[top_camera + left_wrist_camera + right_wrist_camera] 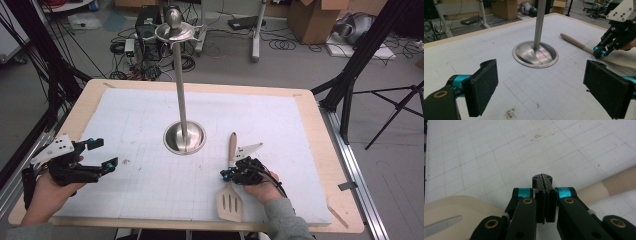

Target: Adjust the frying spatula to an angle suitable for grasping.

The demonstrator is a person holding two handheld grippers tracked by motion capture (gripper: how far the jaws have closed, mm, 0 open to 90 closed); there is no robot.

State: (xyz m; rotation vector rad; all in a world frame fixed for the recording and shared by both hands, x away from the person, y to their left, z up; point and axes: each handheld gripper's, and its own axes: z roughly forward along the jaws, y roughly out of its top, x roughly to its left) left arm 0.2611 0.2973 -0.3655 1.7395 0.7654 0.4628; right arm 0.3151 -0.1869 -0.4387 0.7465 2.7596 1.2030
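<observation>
On the worktop [150, 200] near you lies the spatula [230, 197]; your right gripper [231, 173] fingers are clenched on its neck to lift it, while your left gripper [102, 155] waits released

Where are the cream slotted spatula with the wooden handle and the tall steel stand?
cream slotted spatula with wooden handle [229, 201], high view, on its slotted blade.
tall steel stand [183, 107], high view, on its upright pole.

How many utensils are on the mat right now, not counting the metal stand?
1. A slotted spatula with a wooden handle lies near the mat's front edge, right of the stand, under the shut right gripper. None hang on the stand's top hooks.
</observation>
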